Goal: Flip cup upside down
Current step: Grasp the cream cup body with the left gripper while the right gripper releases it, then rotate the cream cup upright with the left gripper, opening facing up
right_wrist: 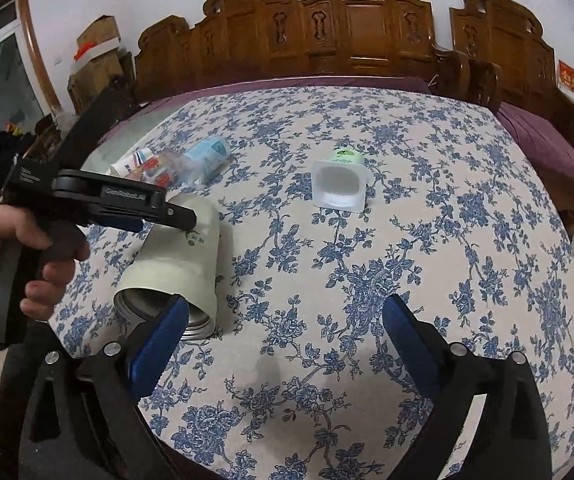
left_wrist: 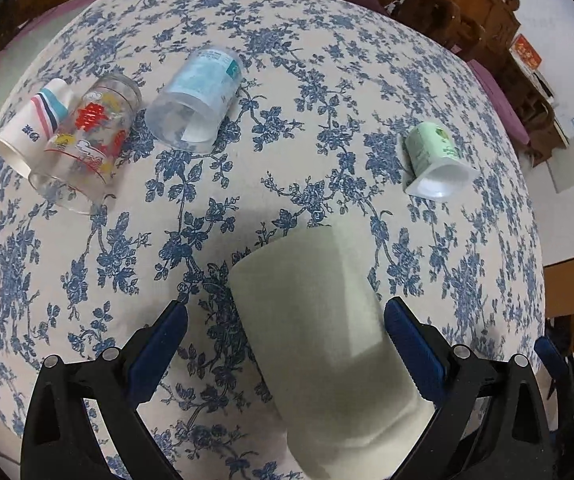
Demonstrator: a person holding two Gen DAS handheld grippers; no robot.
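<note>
While five cups lie on their sides, the floral surface (right_wrist: 427, 240) carries all. Cream cup (left_wrist: 319, 340): nearest, mouth toward the holder, between the spread fingers of the left tool (left_wrist: 285, 322); right pad touching or nearly so, left pad apart. Right tool (right_wrist: 285, 322): released, over bare cloth. Clear cup (left_wrist: 195, 100), printed glass (left_wrist: 87, 144), striped cup (left_wrist: 31, 124), green cup (left_wrist: 433, 158): untouched. Risk: one-sided contact may roll the cream cup away.

Bare worktop (right_wrist: 427, 240) lying open centre-right; green cup (right_wrist: 341, 188) sitting apart; three cups (left_wrist: 99, 120) crowding far left.
</note>
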